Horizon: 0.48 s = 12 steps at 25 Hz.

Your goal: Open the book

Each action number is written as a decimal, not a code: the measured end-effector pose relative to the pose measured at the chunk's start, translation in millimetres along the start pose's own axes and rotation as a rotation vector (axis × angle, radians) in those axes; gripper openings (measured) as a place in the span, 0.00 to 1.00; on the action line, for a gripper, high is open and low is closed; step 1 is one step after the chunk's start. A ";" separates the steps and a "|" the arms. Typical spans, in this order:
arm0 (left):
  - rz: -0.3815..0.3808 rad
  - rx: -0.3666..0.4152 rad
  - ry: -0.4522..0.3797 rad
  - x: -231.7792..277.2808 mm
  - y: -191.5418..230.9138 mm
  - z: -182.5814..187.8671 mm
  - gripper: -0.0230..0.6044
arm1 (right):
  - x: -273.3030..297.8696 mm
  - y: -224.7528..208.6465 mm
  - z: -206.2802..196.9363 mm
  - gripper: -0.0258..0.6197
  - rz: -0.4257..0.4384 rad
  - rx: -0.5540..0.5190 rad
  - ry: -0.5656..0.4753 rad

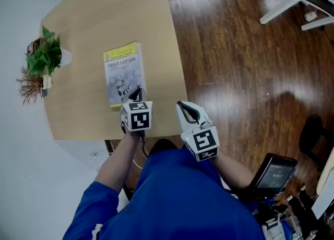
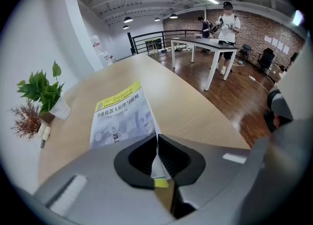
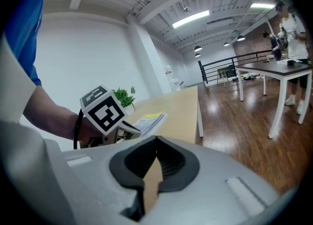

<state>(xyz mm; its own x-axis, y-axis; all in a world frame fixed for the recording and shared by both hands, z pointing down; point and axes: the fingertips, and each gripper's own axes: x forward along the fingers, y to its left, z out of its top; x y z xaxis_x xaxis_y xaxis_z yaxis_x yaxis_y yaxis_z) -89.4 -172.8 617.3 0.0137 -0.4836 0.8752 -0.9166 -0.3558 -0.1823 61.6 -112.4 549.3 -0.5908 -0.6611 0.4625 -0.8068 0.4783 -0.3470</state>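
Note:
A book point(image 1: 123, 74) with a yellow band on top and a grey-white cover lies closed on the light wooden table point(image 1: 104, 14). My left gripper point(image 1: 136, 94) points steeply down at the book's near right corner. In the left gripper view the book point(image 2: 120, 116) runs away from the jaws, and the left gripper point(image 2: 156, 138) is shut on the cover's corner edge, a thin wedge of paper showing between the pads. My right gripper point(image 1: 183, 107) hangs just right of the left one at the table's near edge, shut and empty point(image 3: 156, 140). From the right gripper view the book point(image 3: 149, 119) looks flat.
A small potted plant point(image 1: 44, 56) and a dried sprig point(image 1: 28, 82) stand at the table's left edge. Dark wooden floor point(image 1: 235, 51) lies to the right, with white desk legs point(image 1: 282, 7) far off. A second table with people point(image 2: 227, 21) stands in the distance.

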 end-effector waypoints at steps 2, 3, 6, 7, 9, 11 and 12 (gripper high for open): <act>-0.007 -0.007 -0.011 -7.2 2.2 1.6 0.07 | -2.5 1.6 1.6 0.04 0.005 -0.003 -0.015; -0.012 -0.015 -0.015 -10.4 4.2 1.9 0.06 | -3.2 2.6 2.1 0.04 0.008 -0.004 -0.018; -0.039 -0.068 -0.031 -15.0 14.3 1.3 0.06 | -0.1 5.4 7.4 0.04 0.011 -0.004 -0.012; -0.052 -0.094 -0.036 -14.8 18.6 0.7 0.06 | 2.5 6.4 7.7 0.04 0.014 -0.004 -0.008; -0.086 -0.151 -0.044 -13.2 27.0 -0.5 0.06 | 8.5 7.9 7.8 0.04 0.019 -0.014 -0.001; -0.118 -0.200 -0.056 -15.9 35.5 -1.1 0.06 | 11.2 11.5 9.2 0.04 0.022 -0.030 0.005; -0.131 -0.218 -0.066 -21.3 39.0 -1.6 0.06 | 9.1 15.8 10.5 0.04 0.025 -0.039 0.005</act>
<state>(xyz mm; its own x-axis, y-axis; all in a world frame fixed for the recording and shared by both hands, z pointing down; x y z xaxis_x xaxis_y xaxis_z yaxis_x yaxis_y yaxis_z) -126.0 -175.1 592.2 0.1570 -0.4984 0.8526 -0.9698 -0.2412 0.0376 43.5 -117.0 539.4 -0.6111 -0.6455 0.4582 -0.7912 0.5169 -0.3269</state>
